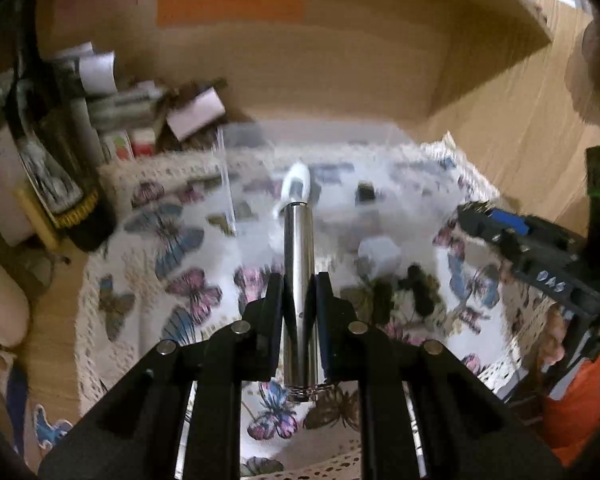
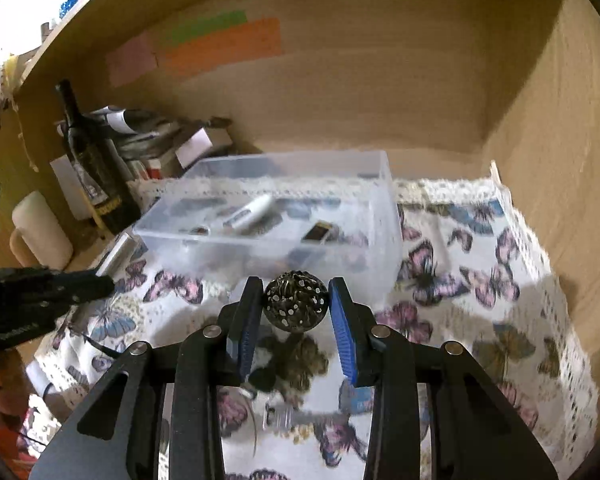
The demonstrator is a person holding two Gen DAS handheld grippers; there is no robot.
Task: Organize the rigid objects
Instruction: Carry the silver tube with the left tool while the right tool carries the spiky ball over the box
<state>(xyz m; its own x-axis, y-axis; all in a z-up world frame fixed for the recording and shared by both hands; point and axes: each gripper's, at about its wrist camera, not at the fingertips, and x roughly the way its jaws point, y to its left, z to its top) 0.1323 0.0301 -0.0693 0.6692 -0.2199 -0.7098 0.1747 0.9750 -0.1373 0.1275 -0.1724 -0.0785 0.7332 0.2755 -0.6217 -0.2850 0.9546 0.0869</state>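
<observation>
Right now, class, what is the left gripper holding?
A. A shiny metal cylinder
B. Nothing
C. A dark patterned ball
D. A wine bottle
A. In the left wrist view the left gripper is clamped on a shiny metal cylinder, while the dark patterned ball sits in the right gripper.

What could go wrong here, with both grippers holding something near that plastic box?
The left gripper grips the smooth metal tube near one end, so it might slide or tip out. The ornate ball sits between the right gripper pads and may roll free. Both are heading for one bin, so the grippers might collide.
</observation>
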